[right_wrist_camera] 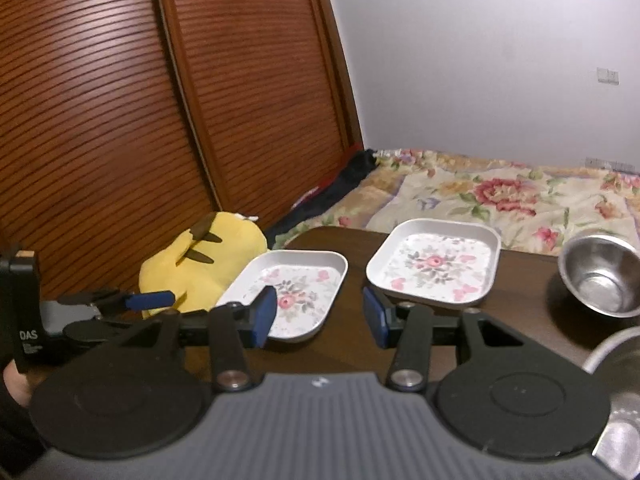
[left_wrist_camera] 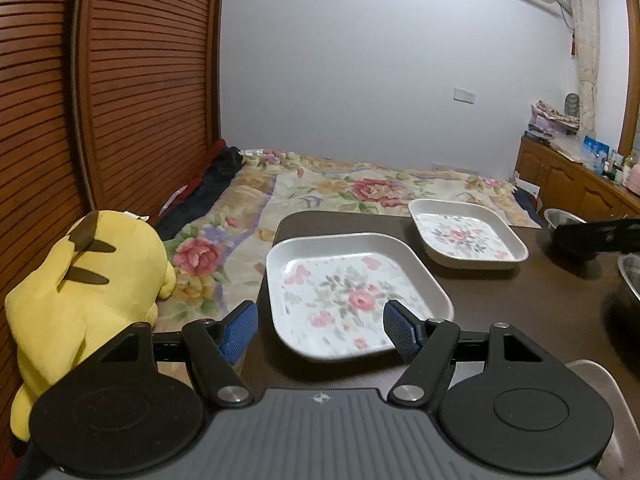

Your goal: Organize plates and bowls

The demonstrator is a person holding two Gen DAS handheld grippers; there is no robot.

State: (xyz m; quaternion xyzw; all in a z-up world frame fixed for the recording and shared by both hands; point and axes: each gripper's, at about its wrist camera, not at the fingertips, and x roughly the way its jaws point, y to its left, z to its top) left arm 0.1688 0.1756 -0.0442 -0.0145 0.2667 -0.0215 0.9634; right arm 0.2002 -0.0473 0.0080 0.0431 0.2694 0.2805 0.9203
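While the left gripper [left_wrist_camera: 320, 330] is held with its blue fingers [left_wrist_camera: 240, 330] wide apart and nothing between them, the near floral plate [left_wrist_camera: 352, 292] is seen just ahead at twelve o'clock on the dark bench [left_wrist_camera: 540, 300]; a second floral plate [left_wrist_camera: 466, 234] lies beyond at one o'clock. From the right wrist, the right gripper [right_wrist_camera: 320, 318] is likewise spread wide and unladen, with one plate at eleven o'clock, the other at one o'clock, and a steel bowl [right_wrist_camera: 602, 276], with nothing in it, at two o'clock.

Two floral plates [right_wrist_camera: 294, 294] [right_wrist_camera: 436, 266], two steel bowls [right_wrist_camera: 600, 274] [right_wrist_camera: 616, 350], one plush toy [right_wrist_camera: 200, 264].
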